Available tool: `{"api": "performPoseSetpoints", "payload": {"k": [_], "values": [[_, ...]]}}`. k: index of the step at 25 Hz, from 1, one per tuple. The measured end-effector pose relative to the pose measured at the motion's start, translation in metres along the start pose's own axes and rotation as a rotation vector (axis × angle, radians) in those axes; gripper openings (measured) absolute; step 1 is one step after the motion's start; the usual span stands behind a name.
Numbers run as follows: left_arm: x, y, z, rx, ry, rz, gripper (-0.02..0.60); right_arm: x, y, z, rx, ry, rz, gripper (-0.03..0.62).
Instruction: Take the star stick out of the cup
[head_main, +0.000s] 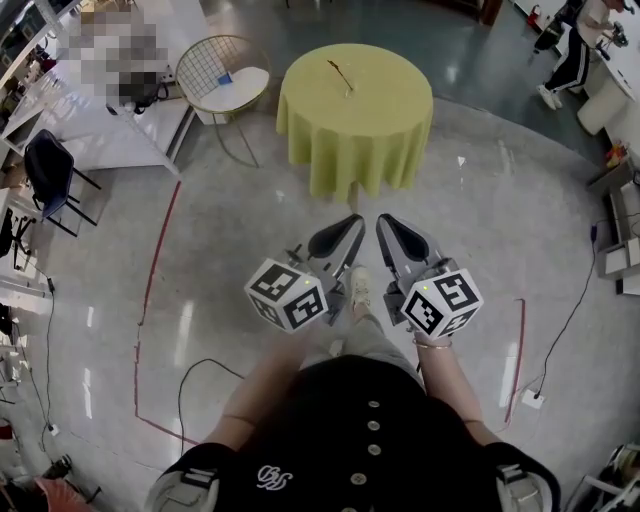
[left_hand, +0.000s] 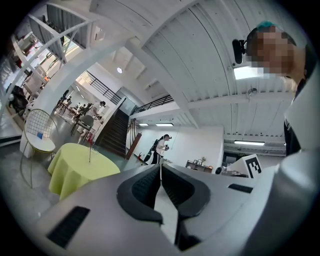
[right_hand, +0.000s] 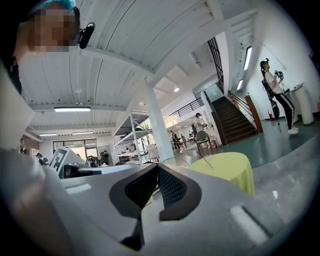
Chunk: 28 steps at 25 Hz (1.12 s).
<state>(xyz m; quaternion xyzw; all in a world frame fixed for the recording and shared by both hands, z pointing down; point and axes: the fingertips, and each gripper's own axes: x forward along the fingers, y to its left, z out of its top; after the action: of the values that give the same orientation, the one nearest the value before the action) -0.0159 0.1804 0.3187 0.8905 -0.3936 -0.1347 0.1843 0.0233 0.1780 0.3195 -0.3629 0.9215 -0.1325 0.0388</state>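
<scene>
A thin stick (head_main: 340, 75) stands up from the middle of a round table with a yellow-green cloth (head_main: 385, 105), far ahead of me; I cannot make out a cup or a star at this distance. The left gripper view shows the stick (left_hand: 90, 149) on that table (left_hand: 75, 167) at the left. In the right gripper view the stick (right_hand: 207, 160) rises from the table (right_hand: 227, 167) at the right. My left gripper (head_main: 347, 228) and right gripper (head_main: 388, 228) are held side by side close to my body. Each has its jaws shut with nothing between them, seen also in the left gripper (left_hand: 160, 169) and right gripper (right_hand: 157, 169) views.
A gold wire chair (head_main: 225, 75) with a white seat stands left of the table. A dark chair (head_main: 50, 170) is at the far left. Red tape (head_main: 150, 290) and cables (head_main: 205, 370) lie on the shiny floor. A person (head_main: 575, 50) stands at the far right.
</scene>
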Motion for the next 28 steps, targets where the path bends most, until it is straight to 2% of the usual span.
{"api": "performPoseSetpoints", "payload": {"k": [13,28], "values": [[0.061,0.059,0.016,0.001,-0.002,0.036,0.018,0.062,-0.061,0.011,0.009,0.022,0.028,0.005],[0.173,0.145,0.065,0.021,-0.039,0.086,0.018,0.162,-0.165,0.061,-0.009,0.023,0.069,0.005]]}}
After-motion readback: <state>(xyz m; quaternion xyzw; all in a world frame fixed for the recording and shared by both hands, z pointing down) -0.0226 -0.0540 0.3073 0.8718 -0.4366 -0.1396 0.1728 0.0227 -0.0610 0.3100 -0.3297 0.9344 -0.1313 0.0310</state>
